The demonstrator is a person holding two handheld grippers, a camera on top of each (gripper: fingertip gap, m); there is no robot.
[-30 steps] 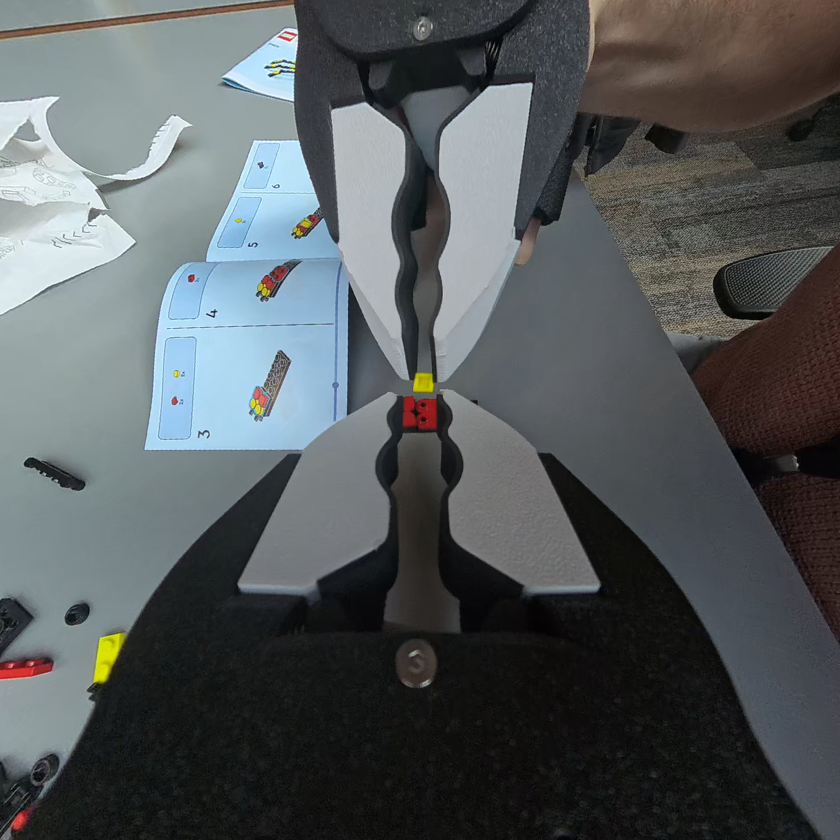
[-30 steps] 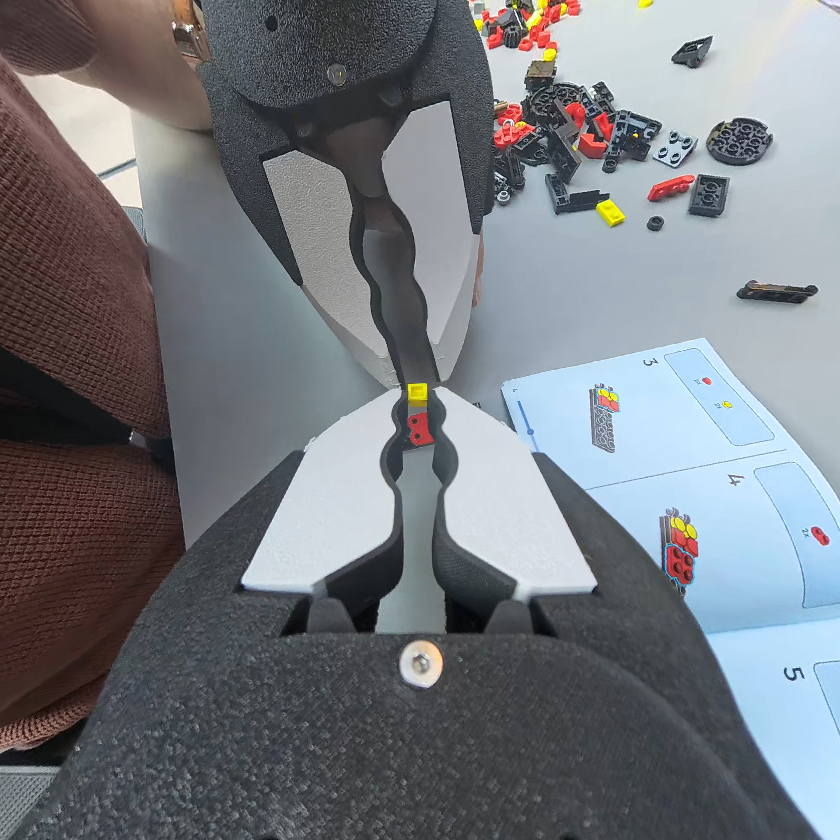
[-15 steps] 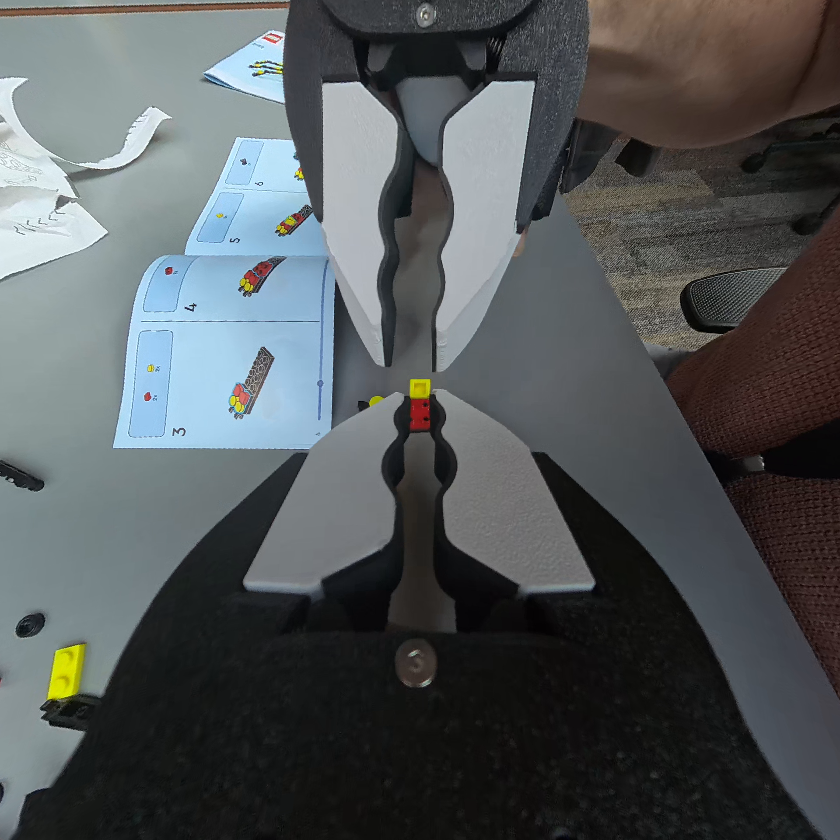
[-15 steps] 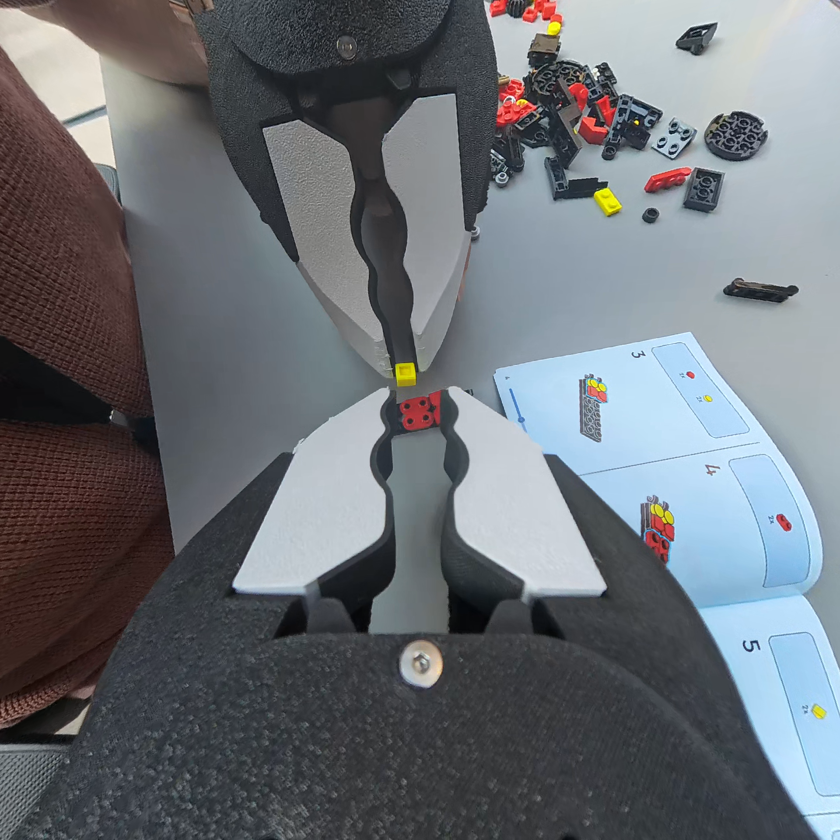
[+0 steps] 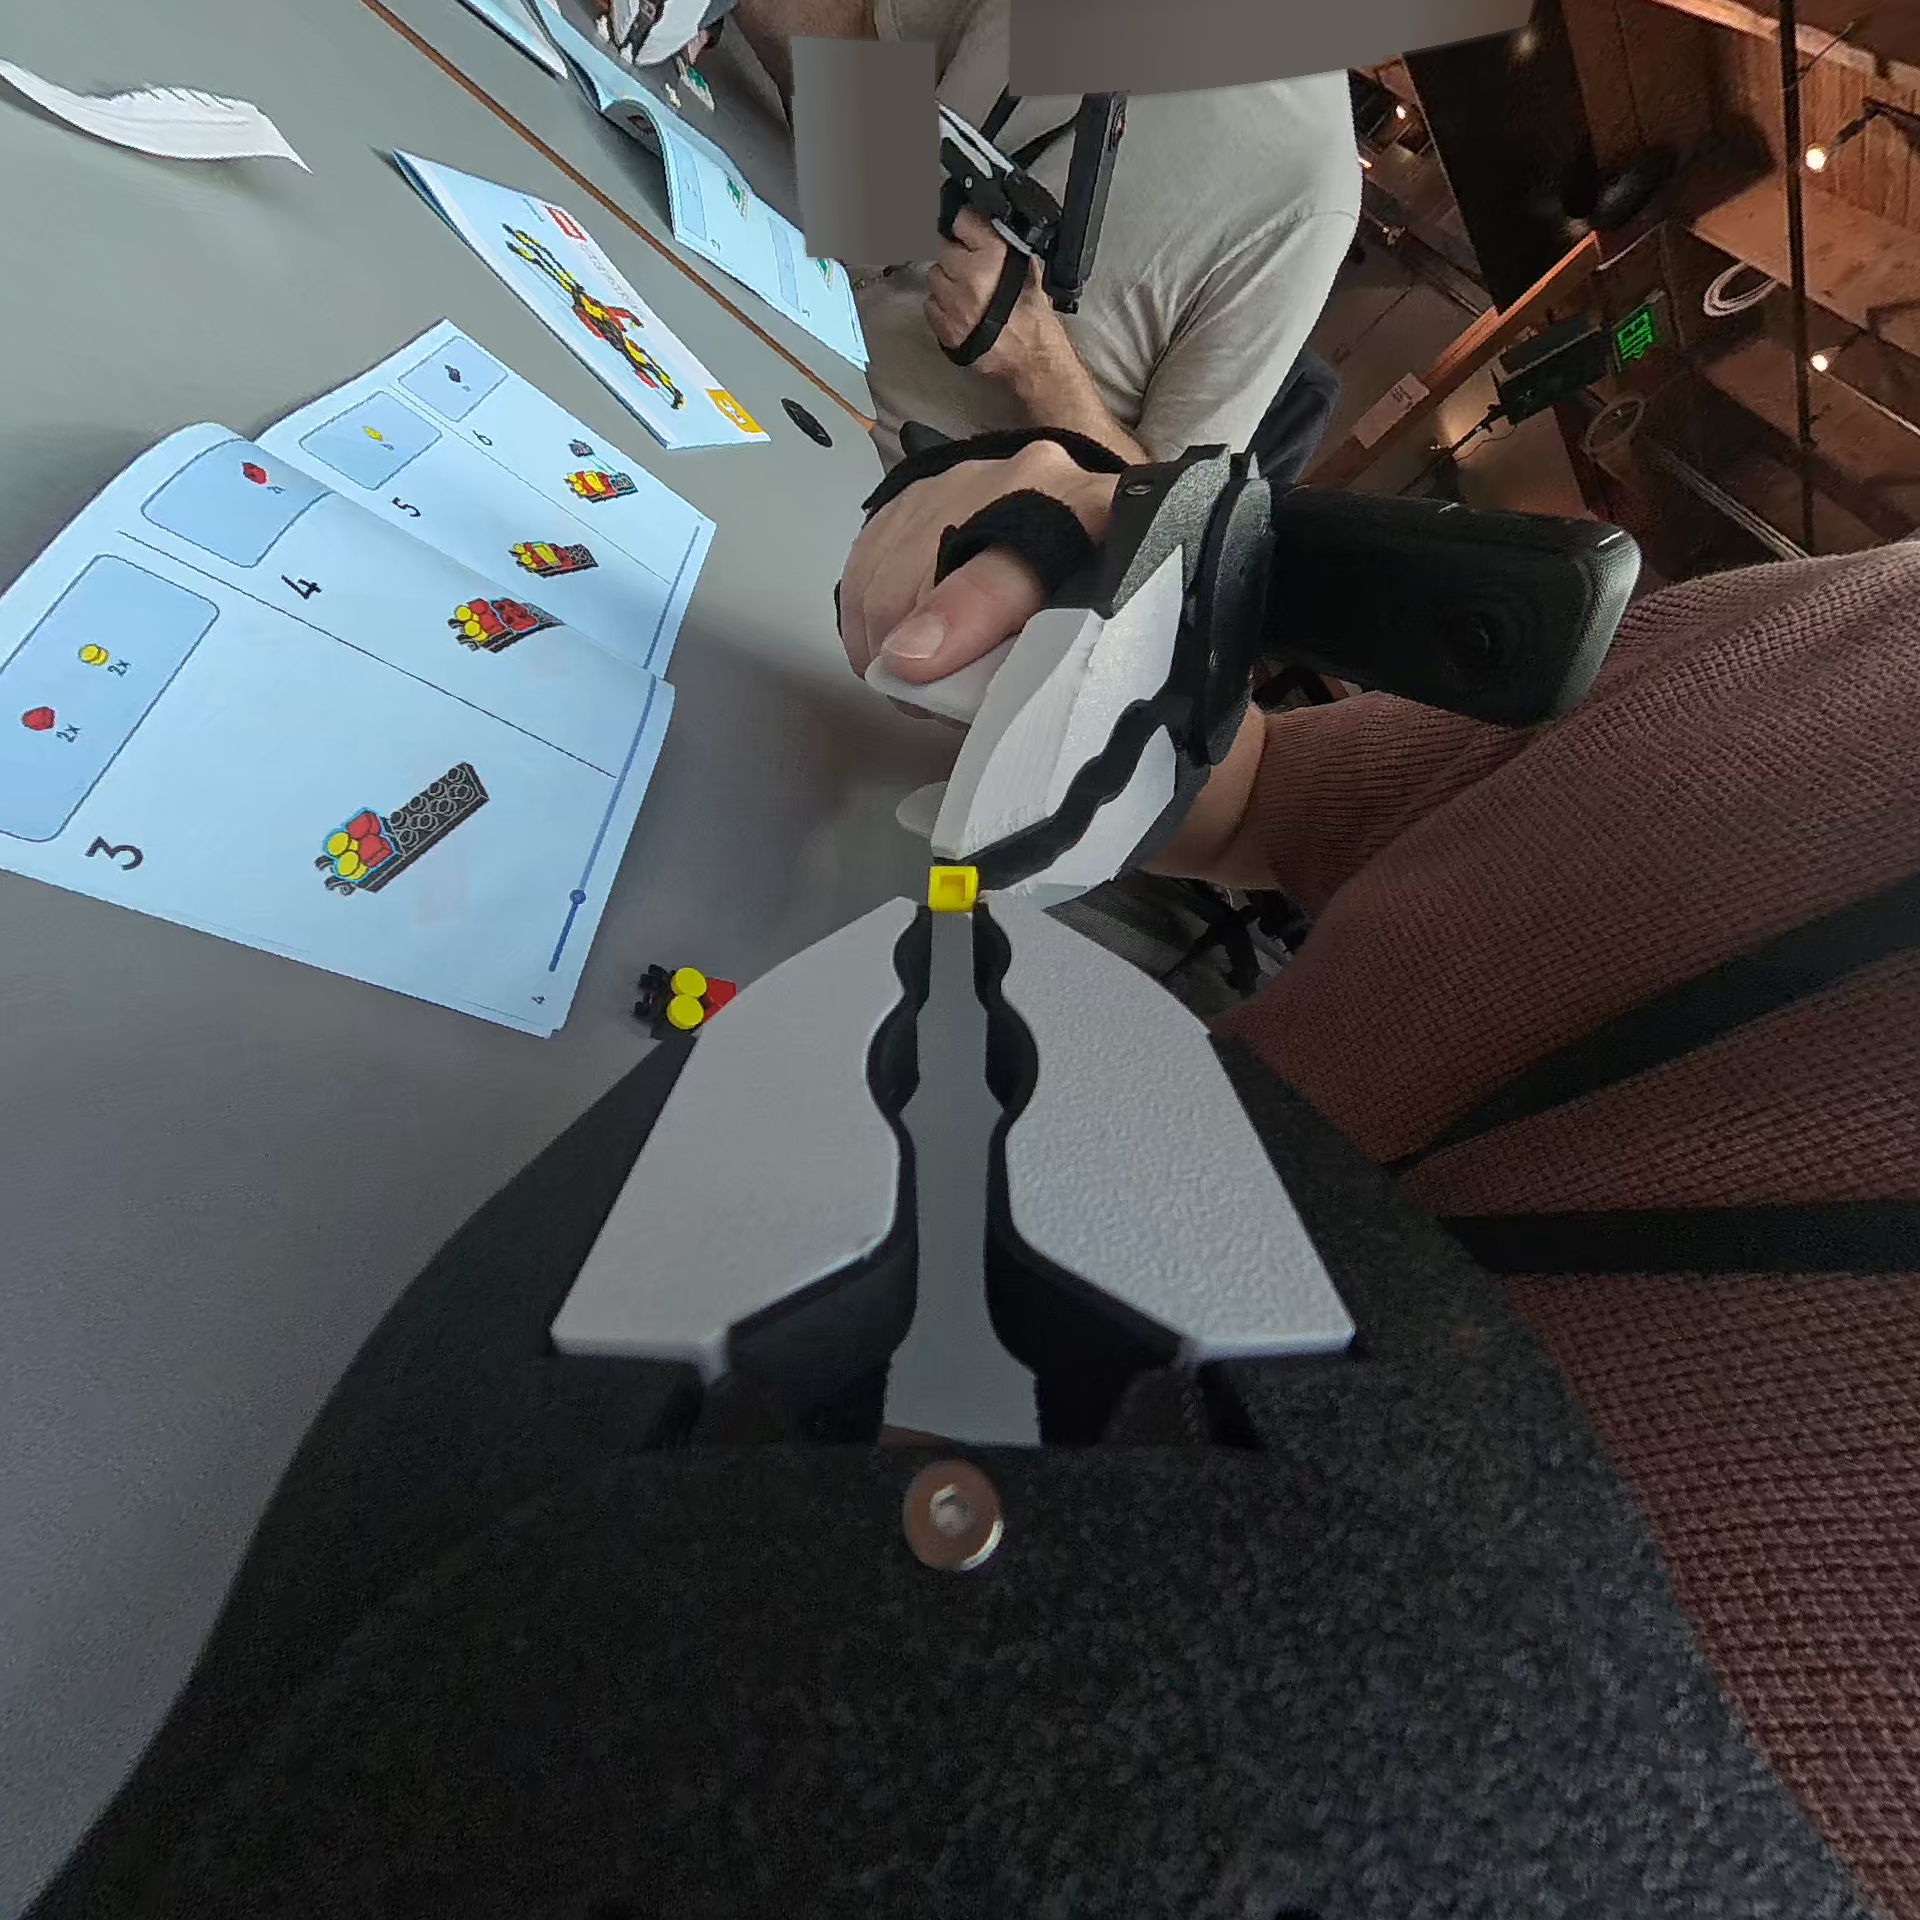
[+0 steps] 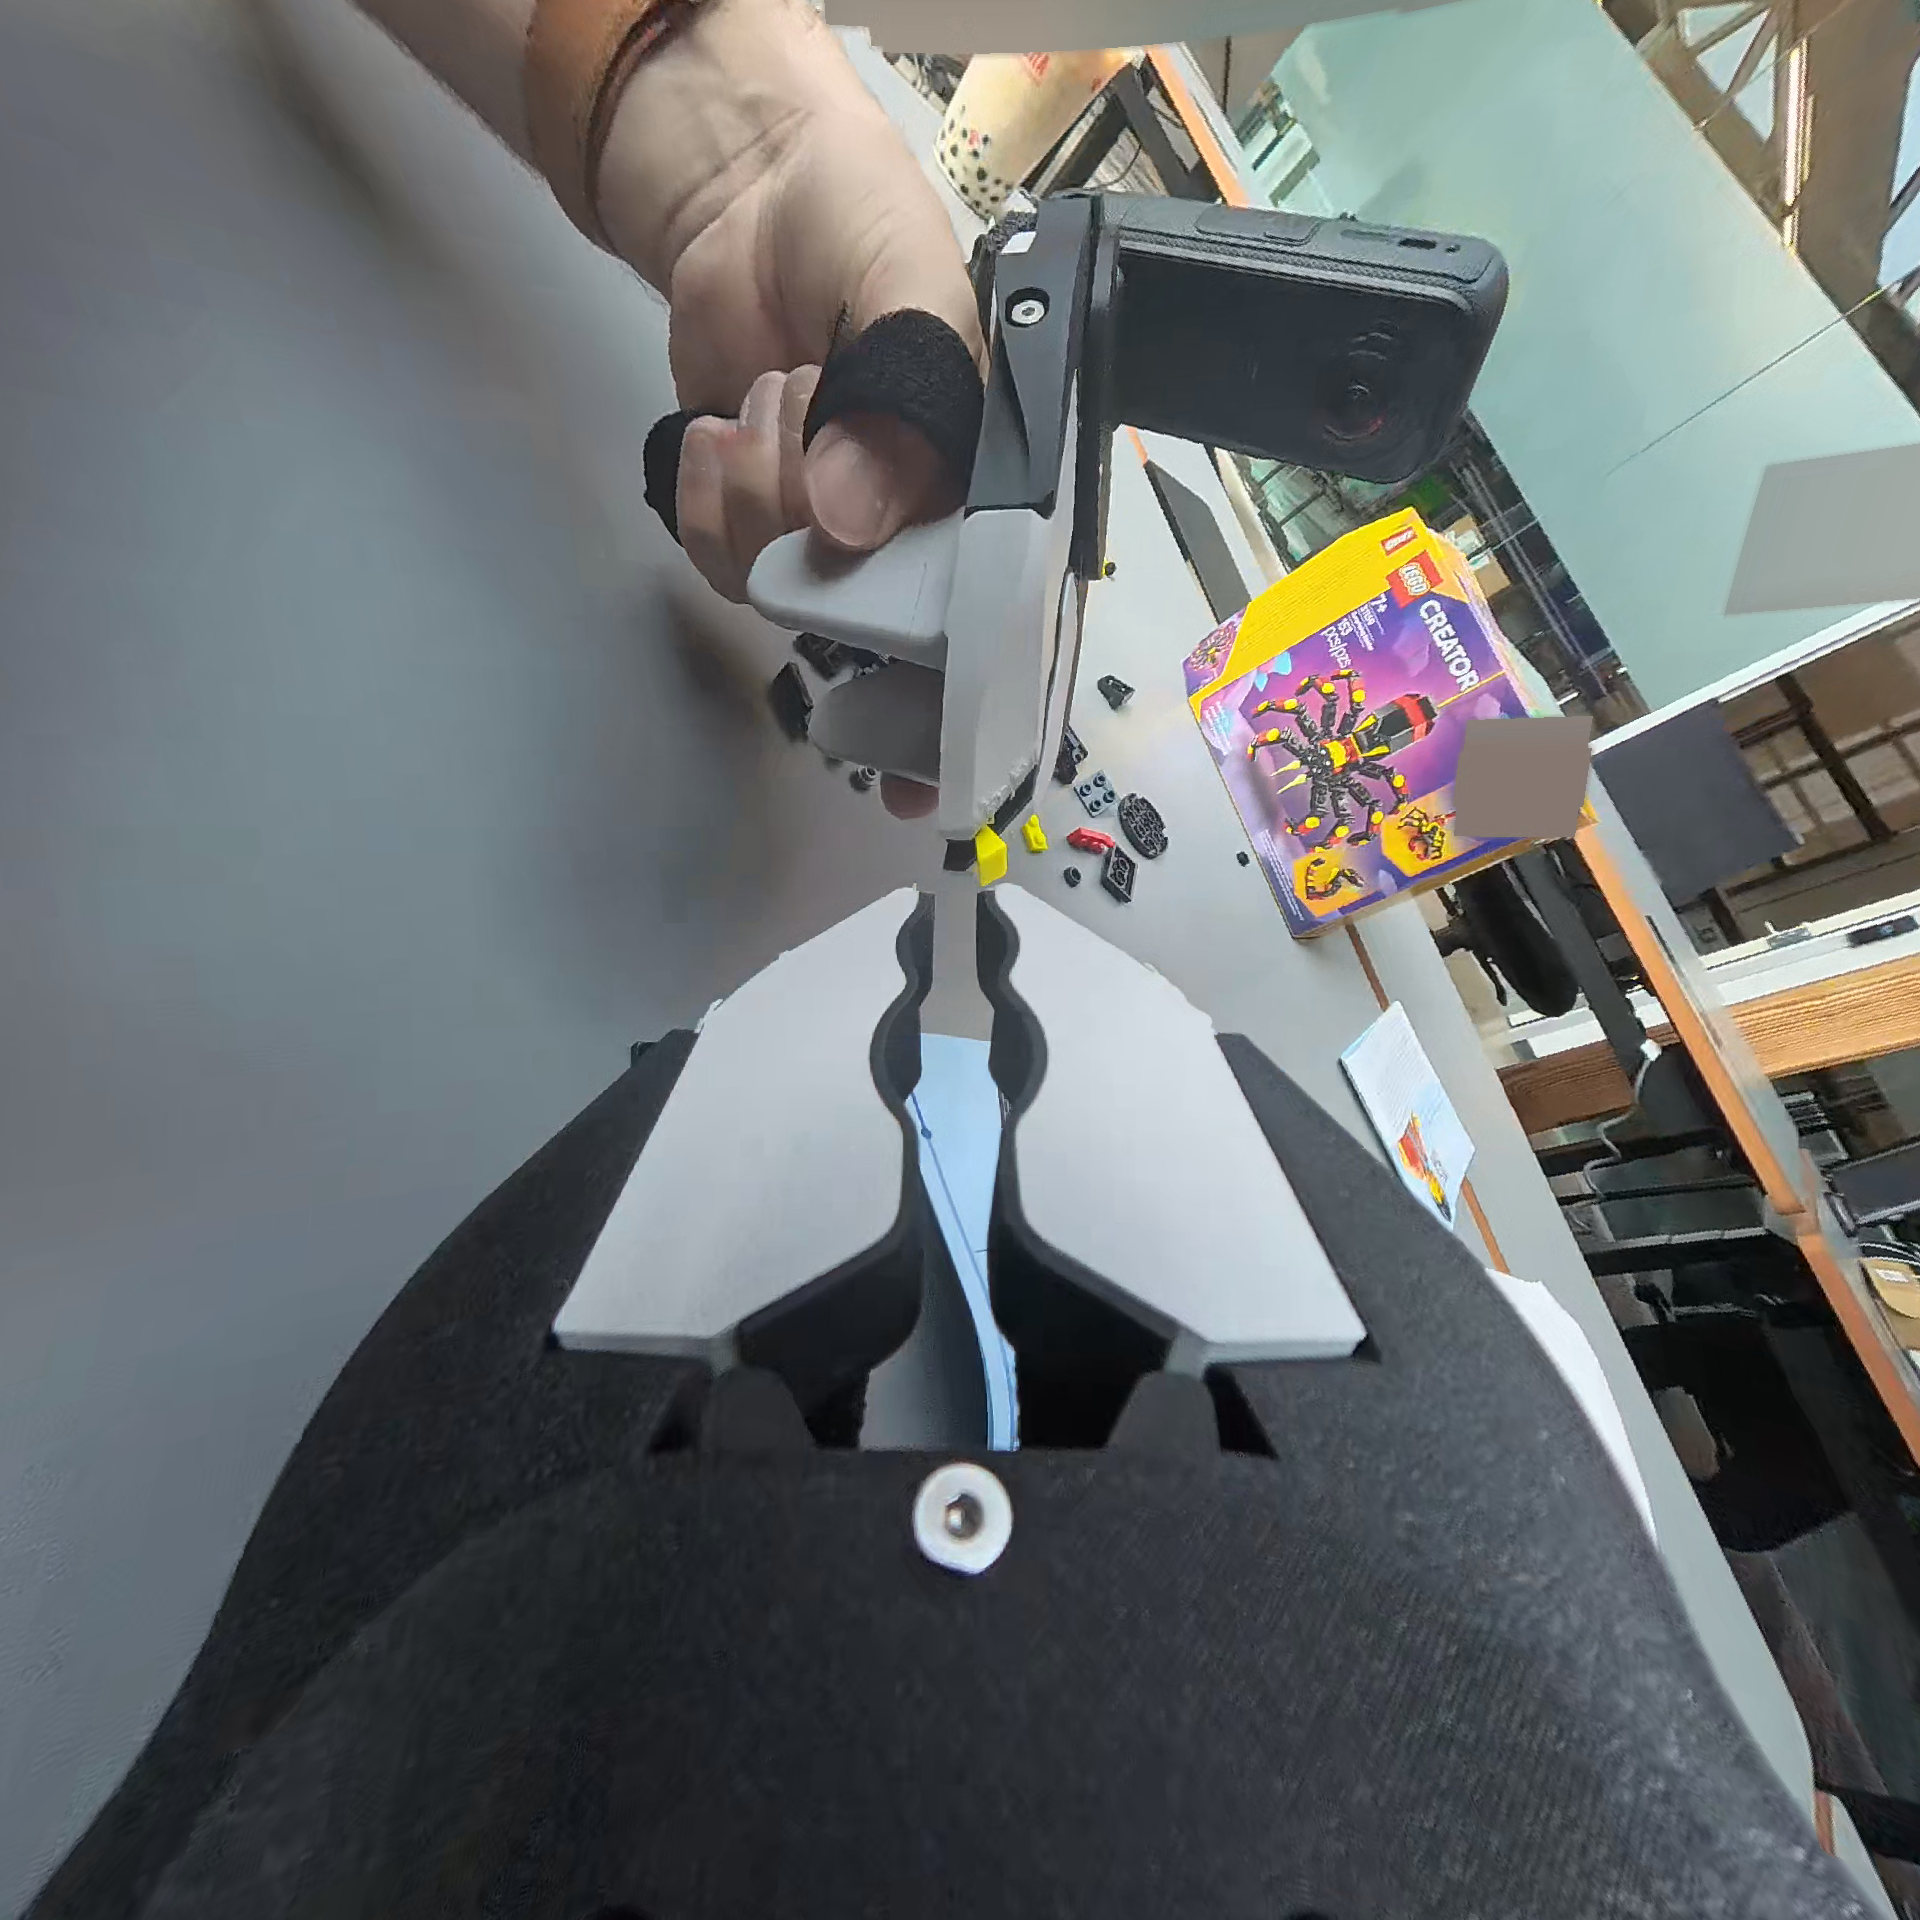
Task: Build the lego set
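Observation:
My left gripper (image 5: 951, 906) is shut on a small yellow brick (image 5: 953, 889), held above the grey table (image 5: 260, 1195). In the right wrist view it shows side-on with the yellow brick (image 6: 990, 854) sticking out of its tips. My right gripper (image 6: 950, 896) has a narrow gap between its fingers with nothing in it, and its tips sit just below that brick. In the left wrist view the right gripper (image 5: 961, 864) comes in from the right, almost touching the brick. A small black, yellow and red assembly (image 5: 683, 1000) lies on the table beside the open instruction booklet (image 5: 312, 675).
A second booklet (image 5: 582, 301) lies farther back. Loose black, red and yellow pieces (image 6: 1107, 836) are scattered near the set's box (image 6: 1382, 727). Another person sits across the table holding a gripper (image 5: 1013, 218). The table edge runs along the right, by my lap. The tips of both grippers are at nearly the same place.
Both grippers have lifted and tilted, so the views swing up toward the room. The red bricks are no longer at my tips. The right gripper's jaws have narrowed.

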